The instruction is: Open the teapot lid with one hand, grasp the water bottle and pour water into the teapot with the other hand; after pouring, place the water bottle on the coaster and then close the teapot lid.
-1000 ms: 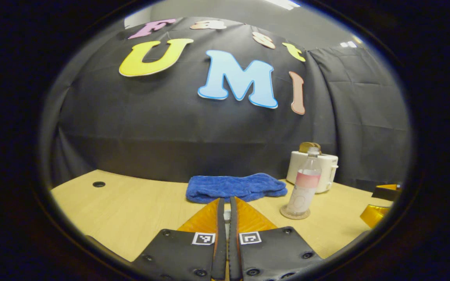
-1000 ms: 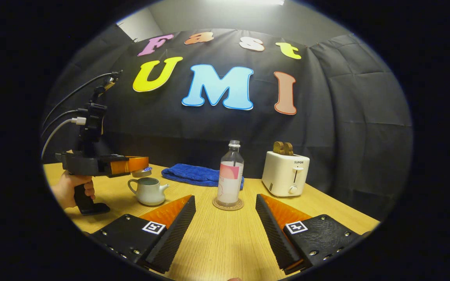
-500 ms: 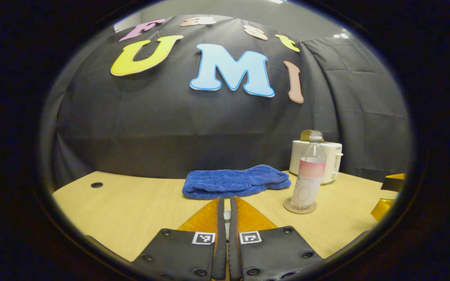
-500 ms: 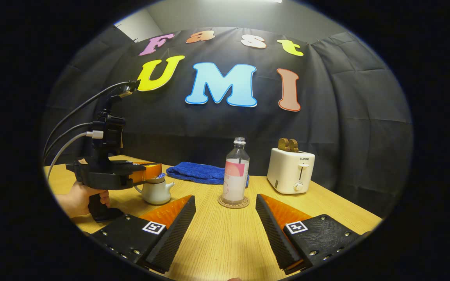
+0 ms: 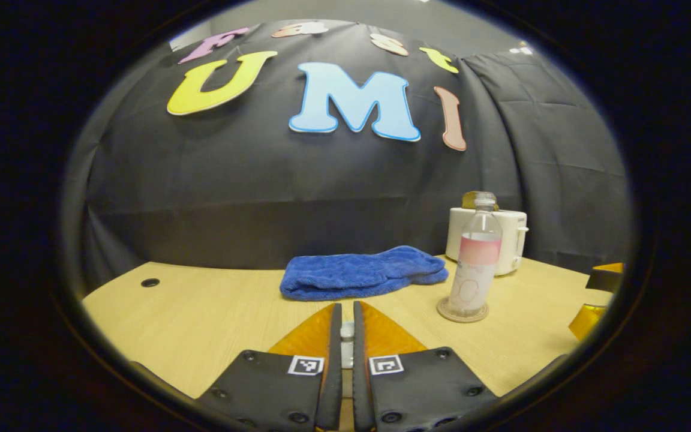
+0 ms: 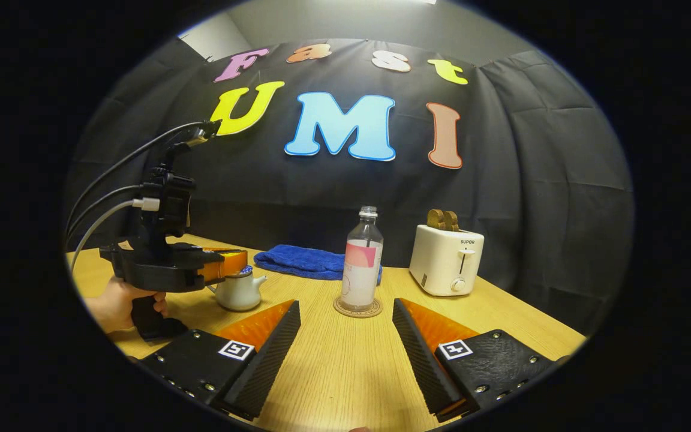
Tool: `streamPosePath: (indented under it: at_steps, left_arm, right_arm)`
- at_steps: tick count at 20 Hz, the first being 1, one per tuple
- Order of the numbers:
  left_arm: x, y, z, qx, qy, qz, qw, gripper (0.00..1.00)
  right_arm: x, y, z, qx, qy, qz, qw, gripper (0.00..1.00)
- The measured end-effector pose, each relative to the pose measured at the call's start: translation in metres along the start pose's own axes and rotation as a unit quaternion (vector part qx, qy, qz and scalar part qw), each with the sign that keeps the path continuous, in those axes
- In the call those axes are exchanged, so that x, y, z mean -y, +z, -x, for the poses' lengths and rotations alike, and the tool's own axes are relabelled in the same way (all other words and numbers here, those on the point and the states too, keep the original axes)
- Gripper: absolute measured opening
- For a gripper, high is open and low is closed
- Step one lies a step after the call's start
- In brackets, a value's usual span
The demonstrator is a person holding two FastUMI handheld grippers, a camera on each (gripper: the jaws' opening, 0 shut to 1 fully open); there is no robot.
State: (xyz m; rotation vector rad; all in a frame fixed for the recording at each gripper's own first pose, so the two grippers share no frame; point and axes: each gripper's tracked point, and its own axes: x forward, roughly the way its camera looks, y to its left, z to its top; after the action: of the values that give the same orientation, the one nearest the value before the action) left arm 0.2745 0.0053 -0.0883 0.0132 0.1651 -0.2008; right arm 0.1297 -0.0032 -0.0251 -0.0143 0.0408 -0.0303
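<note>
A small white teapot (image 6: 239, 292) stands on the table at the left in the right gripper view. Its lid (image 6: 242, 271) rests on top of it. My left gripper (image 6: 234, 264) reaches over the pot from the left, held by a hand (image 6: 119, 302). In the left gripper view this gripper (image 5: 346, 318) is shut on the lid's pale knob (image 5: 346, 333). The clear water bottle (image 6: 362, 261) with a pink label stands upright on a round coaster (image 6: 357, 308). My right gripper (image 6: 345, 333) hangs open just in front of the bottle, holding nothing. The bottle (image 5: 474, 264) and coaster (image 5: 462, 312) also appear right of the left gripper.
A folded blue towel (image 6: 306, 262) lies behind the teapot and bottle, near the booth wall. A white toaster (image 6: 446, 261) with bread in it stands at the back right. The wooden table (image 6: 345, 372) has bare surface in front of the bottle. A cable hole (image 5: 150, 282) sits far left.
The left gripper came down with the lid from above the open teapot, and the lid now sits on the pot. The right gripper stayed open, with the bottle standing on the coaster.
</note>
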Motion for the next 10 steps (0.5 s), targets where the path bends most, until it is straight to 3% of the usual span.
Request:
streamPosePath:
  at_steps: [5,10]
  left_arm:
    - [-0.004,0.009,0.015,0.013,0.011,0.004,1.000,0.22]
    - [-0.008,0.014,0.052,0.029,0.033,0.009,0.999,0.23]
  right_arm:
    - [0.002,0.002,0.001,0.003,-0.004,0.004,1.000,0.96]
    - [0.001,0.003,0.002,0.008,-0.004,0.002,1.000,0.96]
